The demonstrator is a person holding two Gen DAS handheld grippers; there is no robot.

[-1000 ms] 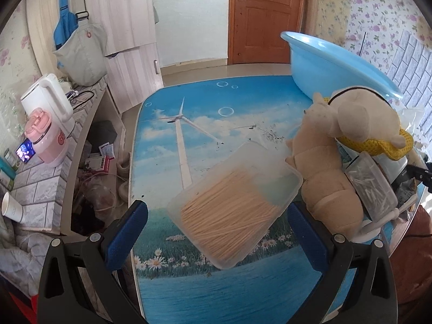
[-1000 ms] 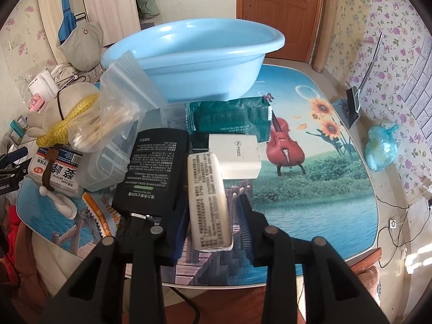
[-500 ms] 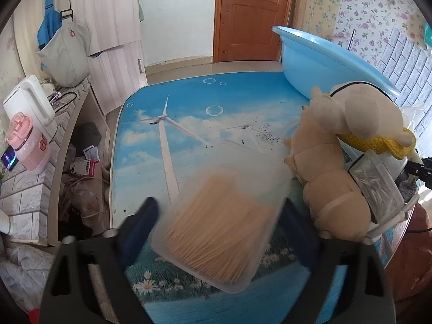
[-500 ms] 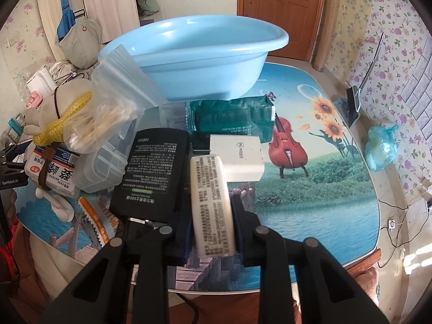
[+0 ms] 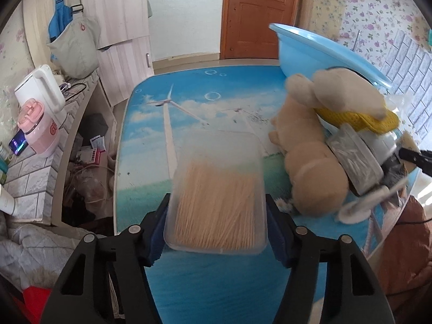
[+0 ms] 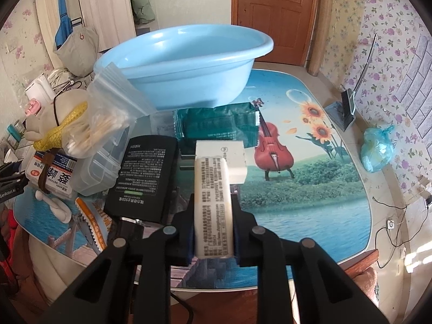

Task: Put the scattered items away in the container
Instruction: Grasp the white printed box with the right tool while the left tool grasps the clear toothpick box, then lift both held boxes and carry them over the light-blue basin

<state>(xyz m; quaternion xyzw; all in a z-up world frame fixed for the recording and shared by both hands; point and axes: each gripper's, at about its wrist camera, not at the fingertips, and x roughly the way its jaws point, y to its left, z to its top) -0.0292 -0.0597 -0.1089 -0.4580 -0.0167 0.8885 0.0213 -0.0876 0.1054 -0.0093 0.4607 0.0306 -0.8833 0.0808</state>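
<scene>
Where blurred, plush toy [image 5: 318, 145] (unclear)

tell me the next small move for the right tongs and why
Probably lift and carry forward to the blue basin. The right tongs are already shut on the white printed box, and the basin sits open just behind the clutter, so a short raise should clear the green packet.

Both wrist views face doorward, sharing the basin [image 5: 318, 51] (close).

The left tongs [image 5: 216, 225] clamp a clear toothpick box [image 5: 217, 194] beside a plush toy [image 5: 310, 162].
</scene>
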